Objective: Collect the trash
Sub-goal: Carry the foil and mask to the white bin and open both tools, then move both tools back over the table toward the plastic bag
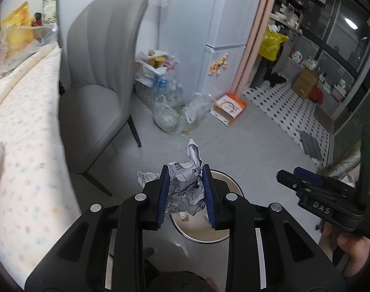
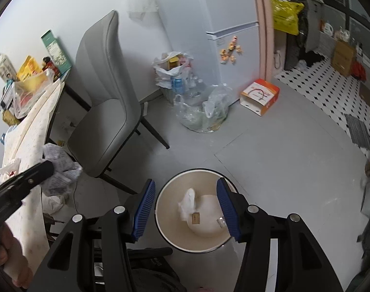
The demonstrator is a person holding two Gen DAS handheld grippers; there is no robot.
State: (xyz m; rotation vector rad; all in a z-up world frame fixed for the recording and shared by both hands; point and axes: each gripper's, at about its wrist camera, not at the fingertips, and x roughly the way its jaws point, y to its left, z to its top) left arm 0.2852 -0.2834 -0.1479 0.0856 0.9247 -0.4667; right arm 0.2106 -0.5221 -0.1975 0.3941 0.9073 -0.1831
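Left hand-held gripper (image 1: 186, 189) clamped around something; right hand-held gripper (image 2: 185, 206) spread wide.

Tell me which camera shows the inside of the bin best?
The right wrist view: the bin sits open between the fingers, trash visible inside. In the left wrist view, the paper and fingers hide most of it.

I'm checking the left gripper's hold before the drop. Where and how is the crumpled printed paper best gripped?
Grip the crumpled paper across its bunched middle, coming from above with one pad on each side. That is how the left gripper holds it over the bin. The wad is thickest there; its loose flaps stick out beyond the pads and would probably slip or tear. The right gripper hangs open above the bin.
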